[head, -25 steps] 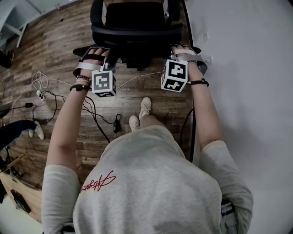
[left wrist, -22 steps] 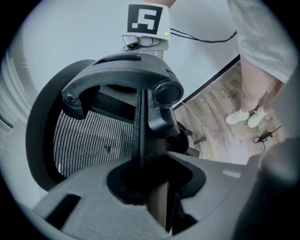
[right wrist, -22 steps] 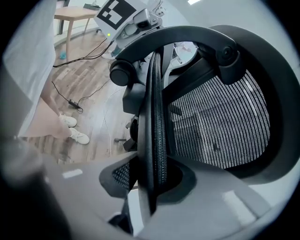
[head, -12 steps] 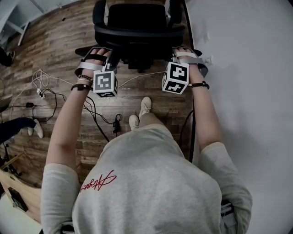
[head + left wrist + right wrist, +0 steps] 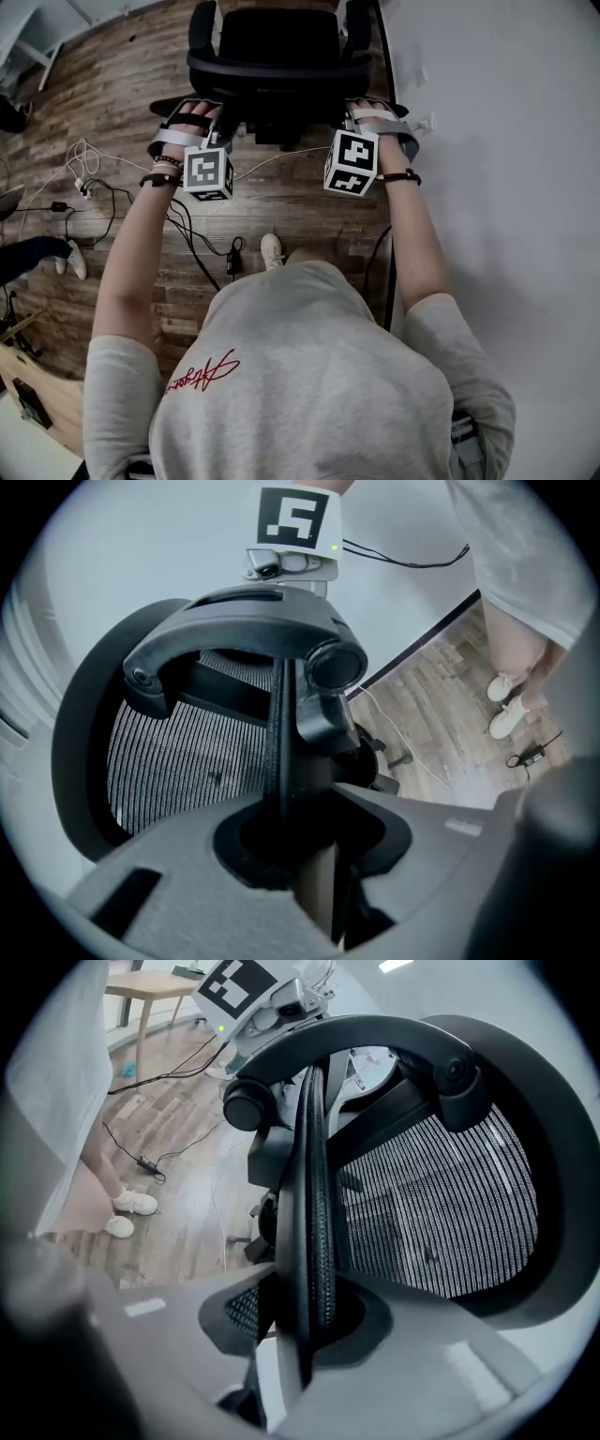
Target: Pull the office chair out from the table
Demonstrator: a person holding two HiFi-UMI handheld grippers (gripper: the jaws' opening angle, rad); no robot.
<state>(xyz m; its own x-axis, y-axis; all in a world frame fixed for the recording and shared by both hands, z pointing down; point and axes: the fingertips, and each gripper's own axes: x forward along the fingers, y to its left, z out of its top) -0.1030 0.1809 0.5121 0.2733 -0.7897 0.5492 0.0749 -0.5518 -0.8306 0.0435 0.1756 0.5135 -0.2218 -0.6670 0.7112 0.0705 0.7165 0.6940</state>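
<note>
Scene: A person stands behind a black office chair (image 5: 277,56) on a wood-plank floor (image 5: 112,103), one gripper in each hand.
Chair's place: Straight ahead of the person, its back turned to them, its right armrest (image 5: 356,21) close by the dark edge of the white table (image 5: 506,141).
Left gripper (image 5: 217,120): Pinching the left side rim (image 5: 279,742) of the backrest, the stiff black edge seated deep between the jaws.
Right gripper (image 5: 351,114): Clamped likewise on the right side rim (image 5: 314,1194), just beside the mesh panel (image 5: 441,1204).
Handling: The chair looks bulky but should roll if its base has castors. The rim looks rigid enough to pull on, while the mesh would probably give.
Best hold: Judged from here, the two rims at matching height, as now, so the chair comes back straight rather than swivelling.
Edges: The table runs along the whole right side, so a drift that way would likely knock the armrest against it.
Open room: Bare floor lies left and toward the person, though loose cables (image 5: 192,225) and the person's shoe (image 5: 272,251) lie in the path and could snag the base.
</note>
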